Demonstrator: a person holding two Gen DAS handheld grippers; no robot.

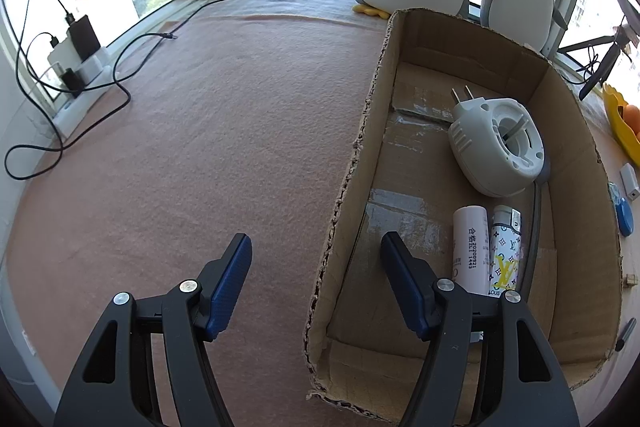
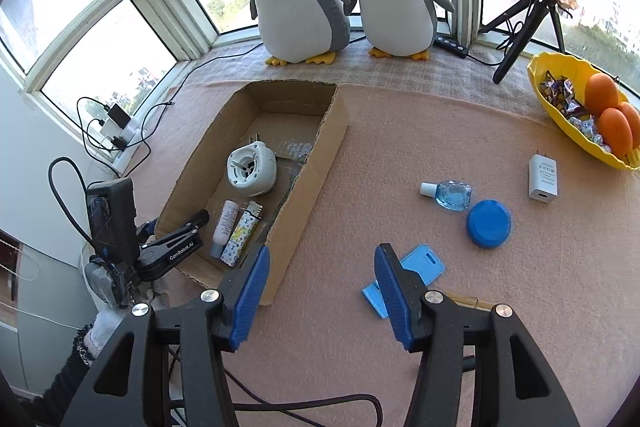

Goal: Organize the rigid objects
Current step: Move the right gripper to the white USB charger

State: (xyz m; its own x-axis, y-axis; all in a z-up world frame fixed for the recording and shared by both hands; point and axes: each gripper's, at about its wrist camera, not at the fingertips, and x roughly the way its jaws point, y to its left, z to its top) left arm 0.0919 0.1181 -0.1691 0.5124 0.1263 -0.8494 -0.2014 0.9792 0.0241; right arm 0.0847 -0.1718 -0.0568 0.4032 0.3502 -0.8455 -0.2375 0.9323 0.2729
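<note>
The pink-covered worktop (image 2: 400, 147) is carrying everything, with wide bare room on its left half in the left wrist view. The cardboard box (image 2: 320, 163) is sitting open near the middle, its torn rims standing up as the edges to clear. It is already holding 3 things: a white plug-in device (image 2: 251, 169), a pale tube (image 2: 225, 223) and a patterned lighter (image 2: 241, 234) lying side by side. The task is looking partly done.

Still out on the worktop, well right of the box, are lying a white charger (image 2: 543, 178), a blue round lid (image 2: 489, 223) just beside a small blue bottle (image 2: 450, 193), and a blue card holder (image 2: 420, 267).

The right tongs (image 2: 322, 291) are standing released and empty above the worktop, the card holder partly behind 1 finger. The left tongs (image 1: 316, 283) are straddling the box's left wall, parted, pressing on nothing, though near their narrowest.
</note>
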